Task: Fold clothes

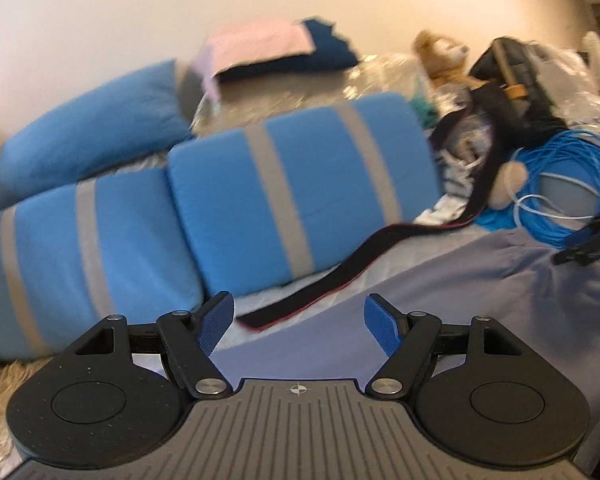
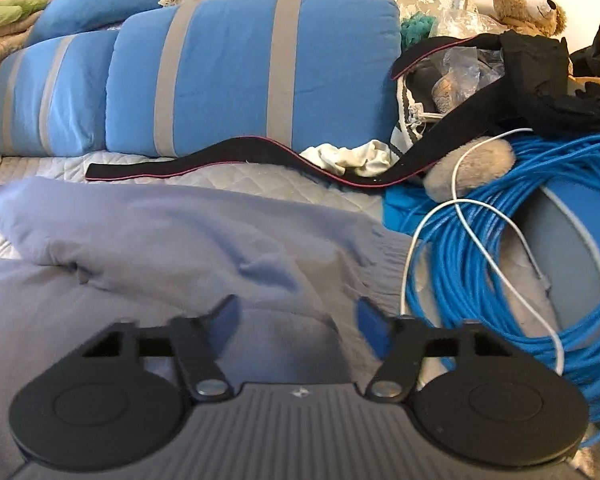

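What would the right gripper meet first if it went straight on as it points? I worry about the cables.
Most likely the lavender-grey garment lying just ahead of the right gripper; the blue cable coil sits off to its right side, though depth is unclear.

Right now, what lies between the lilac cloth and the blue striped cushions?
In the right wrist view, a black strap with red edging lies on the quilted cover, between the lilac cloth and the striped cushions.

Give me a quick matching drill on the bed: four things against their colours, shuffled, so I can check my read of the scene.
Things:
1. garment in front of the jaws
2. coiled cable
3. long strap
4. teddy bear

Colours:
A. bright blue
B. tan with a white muzzle
C. pale lavender-blue
D. black with a red edge

Pairs: 1-C, 2-A, 3-D, 4-B
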Demonstrator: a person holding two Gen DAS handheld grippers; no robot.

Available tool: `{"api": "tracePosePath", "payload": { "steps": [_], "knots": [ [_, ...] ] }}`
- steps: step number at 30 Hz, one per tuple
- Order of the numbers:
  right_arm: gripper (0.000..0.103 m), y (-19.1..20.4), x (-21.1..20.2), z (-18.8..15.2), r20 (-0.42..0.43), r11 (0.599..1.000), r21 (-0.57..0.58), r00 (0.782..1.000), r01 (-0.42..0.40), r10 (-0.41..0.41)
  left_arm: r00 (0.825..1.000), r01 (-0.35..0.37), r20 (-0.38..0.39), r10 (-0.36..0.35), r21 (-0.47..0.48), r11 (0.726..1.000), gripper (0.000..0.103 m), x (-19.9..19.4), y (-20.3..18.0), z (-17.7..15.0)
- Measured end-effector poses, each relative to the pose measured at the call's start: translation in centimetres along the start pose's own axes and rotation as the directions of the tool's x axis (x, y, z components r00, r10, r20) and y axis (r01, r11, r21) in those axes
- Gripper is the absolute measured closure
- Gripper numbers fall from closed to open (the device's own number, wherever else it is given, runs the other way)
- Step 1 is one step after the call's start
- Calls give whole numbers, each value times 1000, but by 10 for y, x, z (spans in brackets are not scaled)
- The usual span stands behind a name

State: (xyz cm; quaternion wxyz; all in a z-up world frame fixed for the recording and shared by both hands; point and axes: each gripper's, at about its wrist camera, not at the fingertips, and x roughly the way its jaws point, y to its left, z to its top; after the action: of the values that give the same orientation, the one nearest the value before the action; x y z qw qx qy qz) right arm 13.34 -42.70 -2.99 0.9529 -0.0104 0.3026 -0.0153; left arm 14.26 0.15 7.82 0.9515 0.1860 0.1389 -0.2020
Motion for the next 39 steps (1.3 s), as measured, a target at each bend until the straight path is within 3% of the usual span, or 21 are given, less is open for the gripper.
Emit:
{"api": "tracePosePath", "payload": {
  "steps": [1, 2, 4, 6, 13, 20, 23, 25, 29, 32, 33, 36, 39],
  "knots": [
    [90, 4, 7, -2, -15, 1000, -5, 1000, 4, -4, 1000, 18, -9, -17, 48, 999, 32, 0, -9, -1],
    [94, 7, 14, -4, -30, 1000, -11, 1000, 8, -8, 1000, 16, -6, -15, 92, 996, 32, -2, -17, 2],
    [97, 13, 21, -9, -33, 1000, -17, 999, 11, -12, 998, 1, 57, -8, 132, 991, 30, -7, -27, 3],
    [98, 20, 21, -14, -19, 999, -27, 1000, 22, -22, 999, 26, 28, -31, 149, 988, 29, -1, -32, 2],
    [99, 55, 10, -21, 61, 995, -79, 996, 66, -62, 999, 17, -31, -12, 164, 986, 29, 14, -36, -5],
    [98, 79, 23, -35, 47, 990, -114, 996, 83, -78, 999, 12, -38, -5, 184, 983, 29, 2, -35, -8],
    [90, 76, 21, -37, 56, 992, -79, 994, 98, -94, 999, 12, -41, -3, 201, 980, 29, 3, -38, -10],
    [75, 71, 17, -36, 74, 991, -44, 990, 124, -120, 999, 13, -44, -4, 205, 979, 29, 3, -39, -10],
    [61, 54, 9, -30, 88, 992, 36, 989, 120, -123, 999, 13, -41, -5, 204, 979, 29, 3, -39, -9],
    [40, 35, -7, -23, 132, 989, 93, 983, 112, -124, 999, 13, -38, -5, 205, 979, 29, 2, -39, -9],
    [29, 26, -10, -20, 138, 986, 122, 982, 112, -129, 999, 12, -38, -5, 207, 978, 29, 2, -39, -9],
    [27, -7, -7, -15, 117, 972, 220, 988, 77, -104, 999, 9, -44, 1, 211, 977, 29, 2, -39, -10],
    [28, -37, 3, -15, 81, 950, 312, 996, -4, -23, 999, 7, -37, 1, 217, 976, 29, 1, -40, -10]
  ]
}}
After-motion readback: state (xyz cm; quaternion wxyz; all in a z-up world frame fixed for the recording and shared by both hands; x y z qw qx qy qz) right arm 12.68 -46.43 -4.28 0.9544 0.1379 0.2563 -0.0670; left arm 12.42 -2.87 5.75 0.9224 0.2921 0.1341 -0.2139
